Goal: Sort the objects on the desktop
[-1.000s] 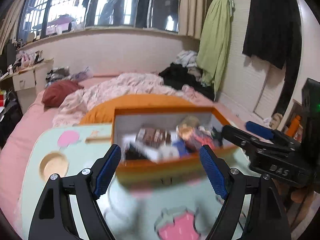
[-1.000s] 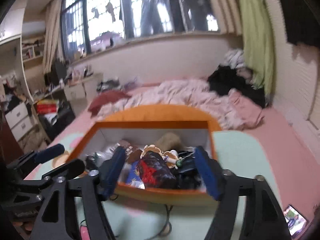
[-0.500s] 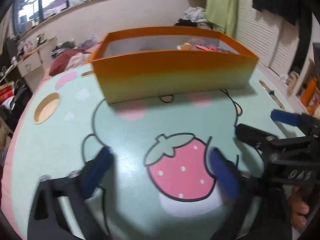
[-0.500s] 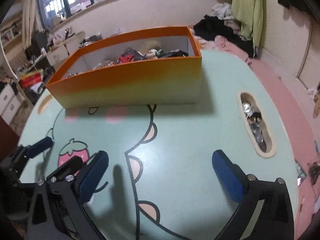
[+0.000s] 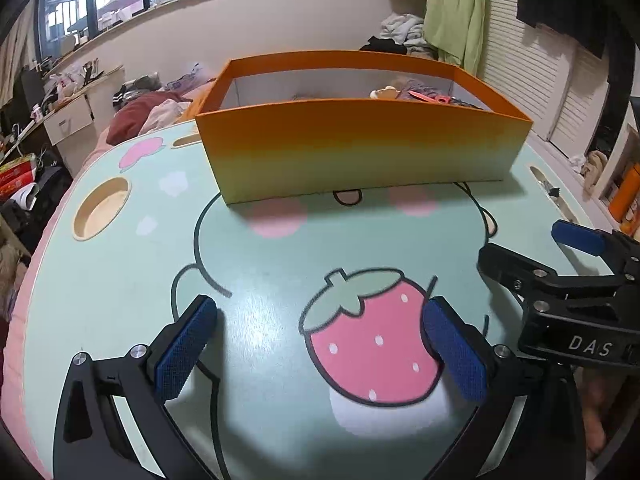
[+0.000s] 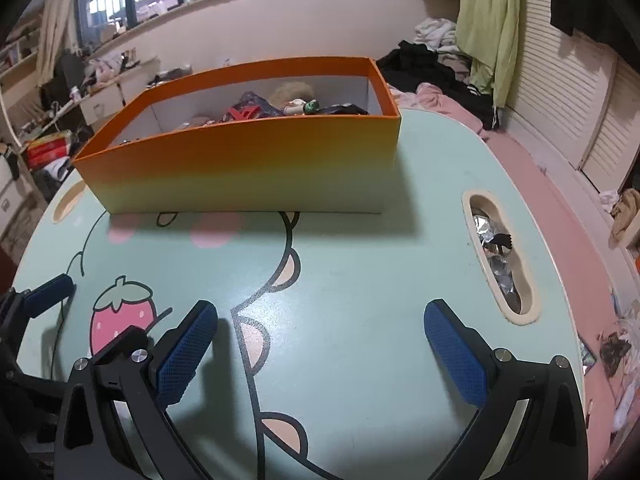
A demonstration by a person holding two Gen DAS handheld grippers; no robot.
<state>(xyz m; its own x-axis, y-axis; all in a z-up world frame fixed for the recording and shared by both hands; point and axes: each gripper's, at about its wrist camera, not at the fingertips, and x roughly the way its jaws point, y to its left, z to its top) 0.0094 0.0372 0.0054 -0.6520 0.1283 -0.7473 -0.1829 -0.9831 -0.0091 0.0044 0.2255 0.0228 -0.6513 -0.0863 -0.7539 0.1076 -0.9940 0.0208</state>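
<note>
orange box (image 5: 360, 148) contents mostly hidden behind near wall | side slot (image 6: 500, 256) items (foil, perhaps) unclear

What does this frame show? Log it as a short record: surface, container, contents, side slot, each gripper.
surface: mint-green table with cartoon print and pink strawberry
container: orange box, open top, standing at the table's far side
contents: mixed small items, only partly visible over the rim
side slot: oval slot holding foil scraps
left gripper: open, empty, over the strawberry
right gripper: open, empty, over bare table
</note>
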